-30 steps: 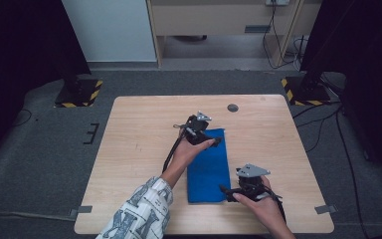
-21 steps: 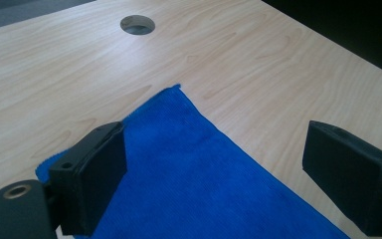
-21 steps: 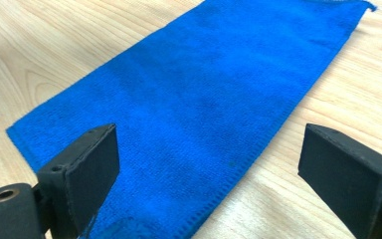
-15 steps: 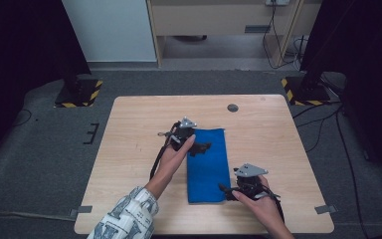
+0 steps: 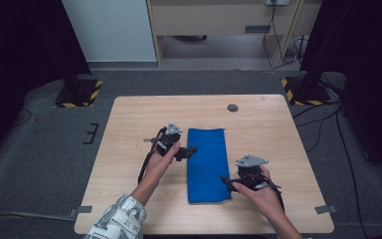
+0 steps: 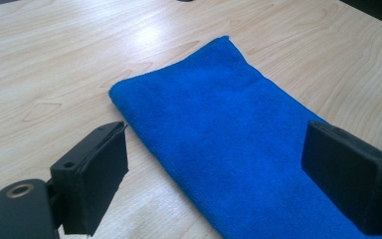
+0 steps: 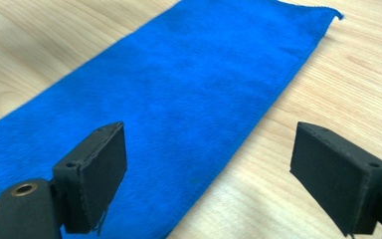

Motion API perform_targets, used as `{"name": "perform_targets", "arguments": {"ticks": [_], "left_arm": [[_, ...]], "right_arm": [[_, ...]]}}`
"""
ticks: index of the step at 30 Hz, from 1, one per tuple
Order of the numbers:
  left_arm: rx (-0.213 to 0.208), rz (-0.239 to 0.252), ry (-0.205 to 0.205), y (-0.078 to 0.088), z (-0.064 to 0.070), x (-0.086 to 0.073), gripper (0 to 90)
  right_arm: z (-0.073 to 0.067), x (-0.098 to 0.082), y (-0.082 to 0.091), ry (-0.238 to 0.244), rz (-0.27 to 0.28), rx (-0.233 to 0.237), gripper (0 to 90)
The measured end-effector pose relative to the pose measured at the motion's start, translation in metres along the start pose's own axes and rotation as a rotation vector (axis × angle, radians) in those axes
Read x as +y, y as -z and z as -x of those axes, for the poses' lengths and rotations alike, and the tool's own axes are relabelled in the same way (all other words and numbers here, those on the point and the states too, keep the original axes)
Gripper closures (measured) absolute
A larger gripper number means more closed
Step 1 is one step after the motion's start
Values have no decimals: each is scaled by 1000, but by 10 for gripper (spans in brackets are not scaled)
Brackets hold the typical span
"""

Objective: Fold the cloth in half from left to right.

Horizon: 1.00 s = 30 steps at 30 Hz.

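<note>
A blue cloth (image 5: 207, 164) lies folded into a long strip in the middle of the wooden table (image 5: 129, 124). My left gripper (image 5: 190, 151) sits at the strip's left edge, pointing right at it, open, with the cloth (image 6: 229, 139) spread below and ahead of the left gripper (image 6: 219, 149). My right gripper (image 5: 225, 179) is by the strip's near right edge, pointing left. Its jaws have just been closing a little and stand wide apart. Nothing is pinched in the right gripper (image 7: 214, 144), and the cloth's edge (image 7: 179, 89) runs beneath it.
A small dark round disc (image 5: 233, 107) is set in the table near its far edge. Bare wood (image 5: 273, 129) lies on both sides of the cloth. Dark stands with yellow-black striped feet (image 5: 79, 92) flank the table's far corners.
My left gripper has moved left and a little nearer, from above the cloth's far part to its left edge. The right gripper has stayed in place.
</note>
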<state>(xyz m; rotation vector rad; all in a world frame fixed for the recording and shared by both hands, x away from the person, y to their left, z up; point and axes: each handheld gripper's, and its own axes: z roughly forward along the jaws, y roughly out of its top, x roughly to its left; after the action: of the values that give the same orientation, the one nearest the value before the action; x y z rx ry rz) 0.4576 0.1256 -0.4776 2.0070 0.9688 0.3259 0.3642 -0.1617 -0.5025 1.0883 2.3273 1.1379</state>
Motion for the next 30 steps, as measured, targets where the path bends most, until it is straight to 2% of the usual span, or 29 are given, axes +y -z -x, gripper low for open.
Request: {"name": "perform_targets", "arguments": {"ticks": [3, 4, 12, 21, 24, 30], "left_arm": [[53, 6, -19, 0, -2, 0, 101], [54, 8, -26, -1, -2, 0, 101], [36, 7, -3, -5, -6, 3, 101], [40, 2, 45, -7, -19, 4, 101], [47, 4, 50, -5, -22, 5, 101], [46, 11, 33, 0, -20, 9, 101]], "right_arm": [[4, 4, -3, 10, -7, -7, 142], [5, 5, -5, 6, -7, -3, 142], [26, 26, -6, -1, 1, -25, 156], [49, 49, -17, -9, 3, -31, 161], [54, 55, -23, -15, -4, -25, 162], [61, 69, -33, -40, 0, -28, 171]]}}
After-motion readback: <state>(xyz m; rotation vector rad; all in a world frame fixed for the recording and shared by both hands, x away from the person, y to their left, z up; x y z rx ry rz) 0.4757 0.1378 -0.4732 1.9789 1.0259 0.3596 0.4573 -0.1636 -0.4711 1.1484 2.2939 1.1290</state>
